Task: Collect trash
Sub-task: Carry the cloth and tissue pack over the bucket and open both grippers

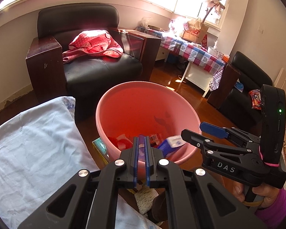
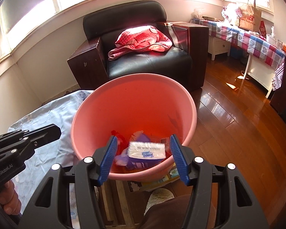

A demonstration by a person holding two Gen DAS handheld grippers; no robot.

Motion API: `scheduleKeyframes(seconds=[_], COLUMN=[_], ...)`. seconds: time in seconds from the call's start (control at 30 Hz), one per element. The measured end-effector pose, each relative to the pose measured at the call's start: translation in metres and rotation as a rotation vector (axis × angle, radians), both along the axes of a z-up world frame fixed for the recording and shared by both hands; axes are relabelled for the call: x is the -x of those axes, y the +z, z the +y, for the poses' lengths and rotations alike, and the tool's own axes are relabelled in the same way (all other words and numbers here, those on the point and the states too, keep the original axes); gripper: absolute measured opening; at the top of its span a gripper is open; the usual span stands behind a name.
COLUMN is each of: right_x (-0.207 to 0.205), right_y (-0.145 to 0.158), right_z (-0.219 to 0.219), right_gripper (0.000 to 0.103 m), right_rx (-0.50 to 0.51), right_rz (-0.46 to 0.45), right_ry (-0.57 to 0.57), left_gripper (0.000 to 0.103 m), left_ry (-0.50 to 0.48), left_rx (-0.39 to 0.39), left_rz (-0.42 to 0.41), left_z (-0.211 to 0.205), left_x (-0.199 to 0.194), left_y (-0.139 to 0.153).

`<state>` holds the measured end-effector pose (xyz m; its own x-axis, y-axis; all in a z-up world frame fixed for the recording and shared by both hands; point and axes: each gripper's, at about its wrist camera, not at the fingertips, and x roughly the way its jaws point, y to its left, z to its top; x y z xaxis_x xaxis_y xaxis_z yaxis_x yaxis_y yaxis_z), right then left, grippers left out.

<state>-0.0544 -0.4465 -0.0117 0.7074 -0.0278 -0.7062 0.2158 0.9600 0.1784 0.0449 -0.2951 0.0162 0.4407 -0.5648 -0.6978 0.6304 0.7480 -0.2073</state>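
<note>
Round pink plastic bin (image 2: 188,103): holds wrappers, tissue pack (image 2: 147,149). Left gripper (image 1: 141,152) jaws together, right gripper (image 2: 143,155) jaws apart, empty. Remaining trash: none visible.

Quick count: one pink bin (image 2: 135,99), two grippers – left (image 1: 141,158) and right (image 2: 143,158). Two black armchairs, the near one (image 1: 97,70) and a second (image 1: 244,87) off to the side. One red blanket (image 2: 143,38), one checkered table (image 2: 257,40), one paper bag (image 2: 249,17). One tissue pack (image 2: 146,149) in the bin – the other wrappers are too jumbled to count.
</note>
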Motion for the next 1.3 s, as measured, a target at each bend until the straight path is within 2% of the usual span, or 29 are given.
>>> scheduleKeyframes(seconds=[0.1, 0.17, 0.23, 0.3, 0.67, 0.77, 0.97, 1.03, 1.3], right_x=[0.001, 0.002, 0.004, 0.006, 0.019, 0.022, 0.029, 0.032, 0.043], right_y=[0.002, 0.003, 0.005, 0.008, 0.022, 0.025, 0.032, 0.035, 0.039], right_z=[0.001, 0.003, 0.004, 0.006, 0.020, 0.024, 0.030, 0.032, 0.042], right_gripper=[0.058, 0.058, 0.058, 0.058, 0.058, 0.058, 0.058, 0.058, 0.059], right_rx=[0.003, 0.007, 0.011, 0.016, 0.045, 0.056, 0.090, 0.093, 0.116], right_rz=[-0.006, -0.011, -0.017, -0.025, -0.071, -0.075, -0.097, -0.106, -0.131], right_ry=[0.004, 0.007, 0.012, 0.018, 0.035, 0.038, 0.029, 0.022, 0.015], left_gripper=[0.006, 0.012, 0.026, 0.034, 0.037, 0.043, 0.045, 0.048, 0.049], left_ry=[-0.002, 0.003, 0.013, 0.024, 0.069, 0.079, 0.086, 0.093, 0.136], left_rx=[0.012, 0.019, 0.026, 0.033, 0.062, 0.067, 0.073, 0.075, 0.091], left_rz=[0.002, 0.000, 0.000, -0.005, -0.035, -0.052, -0.079, -0.083, -0.087], left_z=[0.001, 0.003, 0.005, 0.006, 0.018, 0.021, 0.026, 0.028, 0.036], left_x=[0.001, 0.002, 0.002, 0.003, 0.010, 0.014, 0.023, 0.026, 0.033], left_y=[0.001, 0.002, 0.004, 0.005, 0.016, 0.019, 0.024, 0.024, 0.028])
